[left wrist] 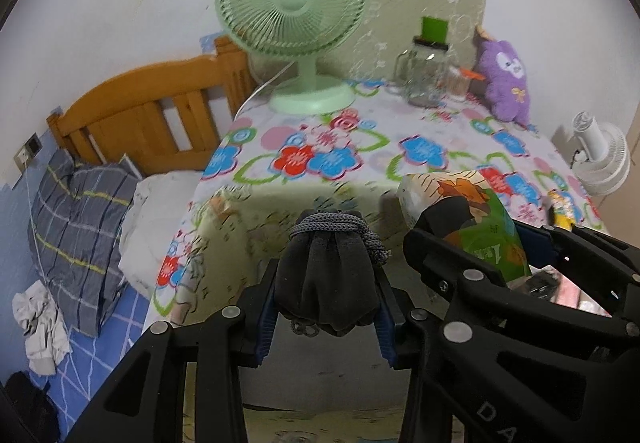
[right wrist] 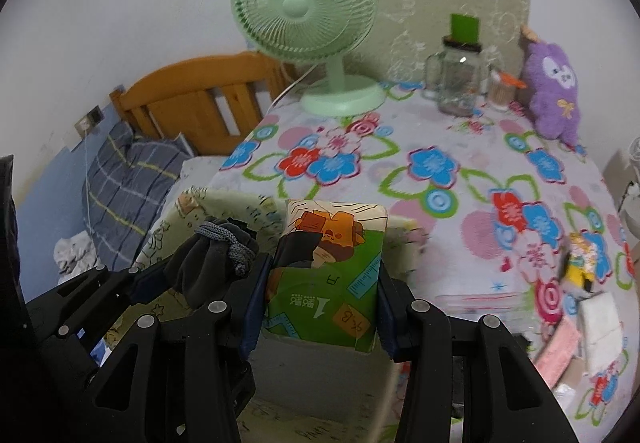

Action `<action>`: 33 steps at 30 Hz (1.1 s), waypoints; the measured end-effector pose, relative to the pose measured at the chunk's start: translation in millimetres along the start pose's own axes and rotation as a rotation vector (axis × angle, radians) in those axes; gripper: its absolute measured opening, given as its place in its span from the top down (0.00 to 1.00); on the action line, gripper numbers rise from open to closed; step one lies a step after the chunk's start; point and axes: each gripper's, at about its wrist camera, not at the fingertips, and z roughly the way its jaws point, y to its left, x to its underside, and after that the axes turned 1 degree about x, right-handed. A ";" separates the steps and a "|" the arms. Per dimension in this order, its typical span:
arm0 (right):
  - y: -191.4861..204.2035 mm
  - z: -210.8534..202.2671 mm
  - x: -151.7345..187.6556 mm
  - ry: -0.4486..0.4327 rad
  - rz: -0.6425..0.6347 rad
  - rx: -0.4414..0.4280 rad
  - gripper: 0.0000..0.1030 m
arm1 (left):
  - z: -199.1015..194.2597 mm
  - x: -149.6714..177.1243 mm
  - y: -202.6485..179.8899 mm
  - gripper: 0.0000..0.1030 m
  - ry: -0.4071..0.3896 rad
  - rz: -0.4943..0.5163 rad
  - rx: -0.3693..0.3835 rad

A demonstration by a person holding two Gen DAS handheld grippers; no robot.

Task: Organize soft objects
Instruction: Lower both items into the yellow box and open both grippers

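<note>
The left gripper (left wrist: 326, 307) covers the sides of the dark drawstring pouch (left wrist: 328, 279), and the pads (left wrist: 265, 323) are half hidden behind it. The lower end of the tissue pack (right wrist: 326, 283) is behind the right gripper (right wrist: 316, 317). The pale fabric box (left wrist: 236, 227) is blurred, and its inside is not visible. The small yellow toy (right wrist: 578, 263) is too blurred to recognise. The white fan (left wrist: 600, 157) is cut off by the picture's edge

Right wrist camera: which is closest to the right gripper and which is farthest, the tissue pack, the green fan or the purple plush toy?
1. Tissue pack: clamped in the right gripper.
2. Green fan and purple plush toy: both at the table's far edge, fan centre-left, toy far right; too close to call.
</note>
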 end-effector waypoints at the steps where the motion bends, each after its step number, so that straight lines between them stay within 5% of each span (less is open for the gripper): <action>1: 1.6 3.3 0.8 0.008 -0.002 -0.004 0.52 | 2.7 0.9 1.7 0.58 0.008 0.000 -0.004; 19: -2.4 29.3 1.0 0.064 -0.023 0.065 0.52 | 33.3 0.2 1.4 0.55 0.077 0.043 0.073; 29: -2.1 24.8 0.2 0.075 -0.046 0.028 0.40 | 25.5 1.7 -1.6 0.38 0.109 0.031 0.123; 33: -4.4 14.5 2.7 0.056 -0.033 0.016 0.33 | 13.5 3.5 -5.1 0.18 0.075 0.034 0.090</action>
